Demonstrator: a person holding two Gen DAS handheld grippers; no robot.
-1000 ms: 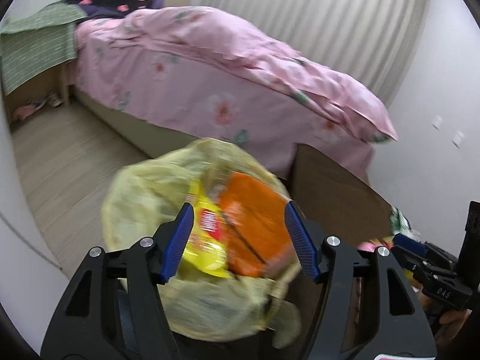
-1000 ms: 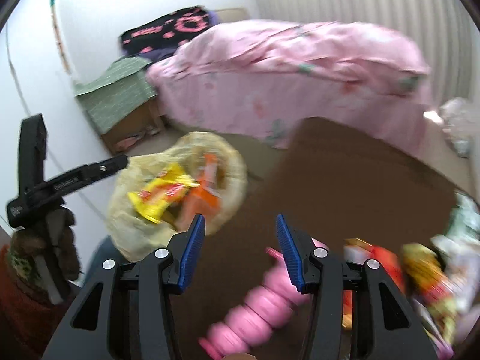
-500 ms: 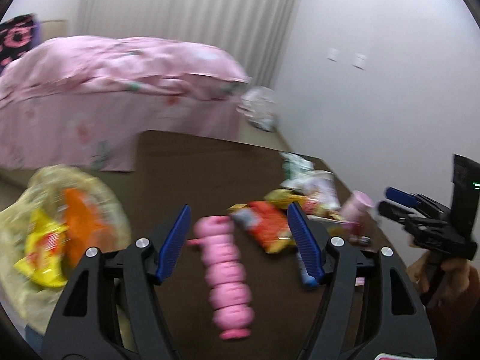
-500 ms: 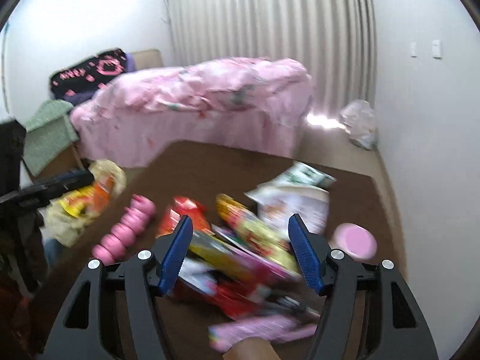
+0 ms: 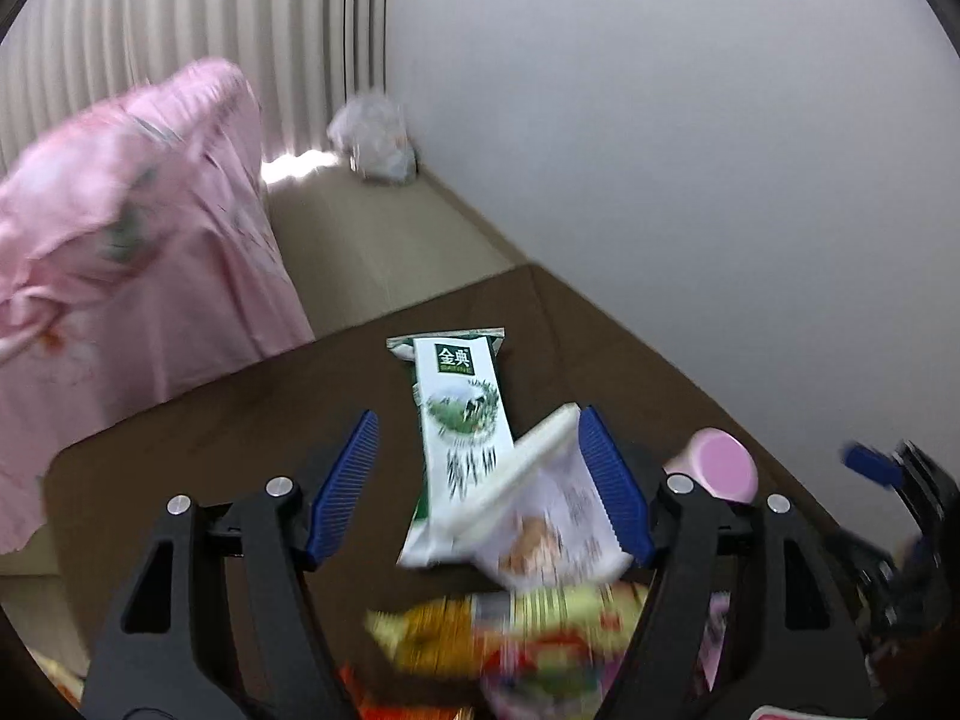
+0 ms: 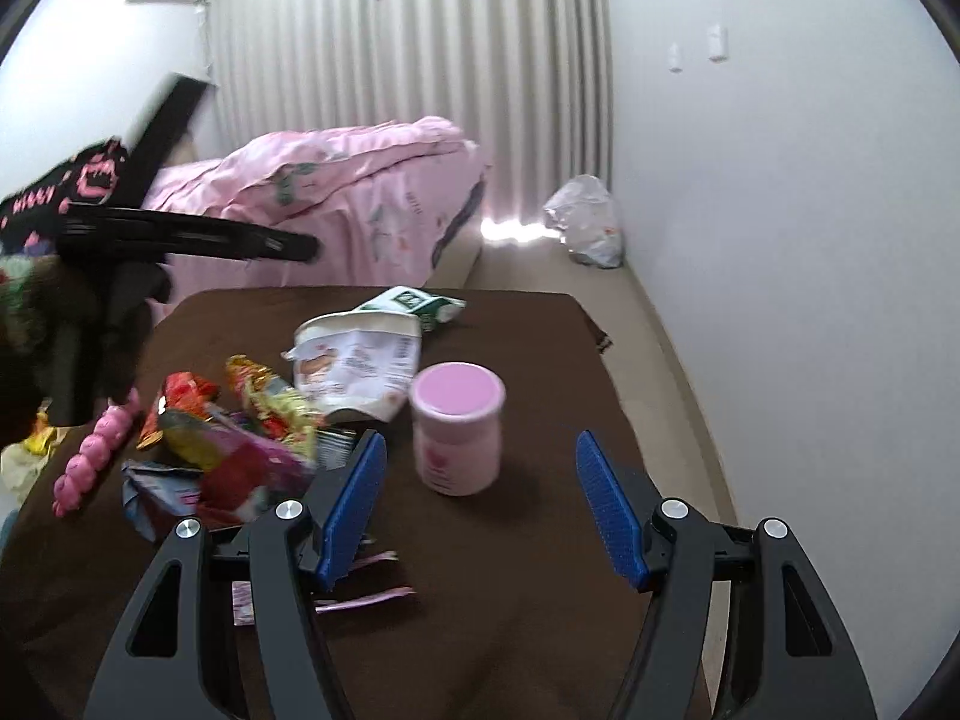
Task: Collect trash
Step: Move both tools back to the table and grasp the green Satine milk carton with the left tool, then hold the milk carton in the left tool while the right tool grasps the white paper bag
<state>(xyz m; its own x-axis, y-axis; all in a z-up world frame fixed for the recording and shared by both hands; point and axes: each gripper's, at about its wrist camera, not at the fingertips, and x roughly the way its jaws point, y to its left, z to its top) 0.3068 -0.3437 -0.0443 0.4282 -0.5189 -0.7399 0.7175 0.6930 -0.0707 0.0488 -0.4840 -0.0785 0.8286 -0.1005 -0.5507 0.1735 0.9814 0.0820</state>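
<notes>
Change: both views have swung off the yellow trash bag and onto the dark brown desk (image 6: pixel 516 630); both pairs of jaws have just been opening, with nothing pressed between them.
Left gripper (image 5: pixel 477 483): jaws apart; the green-and-white milk wrapper (image 5: pixel 459 414) lies flat between and ahead of its fingertips, and the crumpled white snack pouch (image 5: pixel 546 516) leans against its right pad, not clamped.
Right gripper (image 6: pixel 477 504): jaws wide apart, empty; the pink lidded plastic cup (image 6: pixel 459 435) stands upright just ahead, nearer its left pad.
Trash: mixed foil wrappers (image 6: pixel 240 420) are heaped left of the right gripper, beside a pink beaded toy (image 6: pixel 96 450).
Risks: a hasty close could knock the cup over; the pouch may slip from a one-sided pinch; the toy could be swept up by mistake.
Containers: the cup is lidded, contents unseen; a white plastic bag (image 6: pixel 585 222) sits on the floor by the curtain, contents unclear.
</notes>
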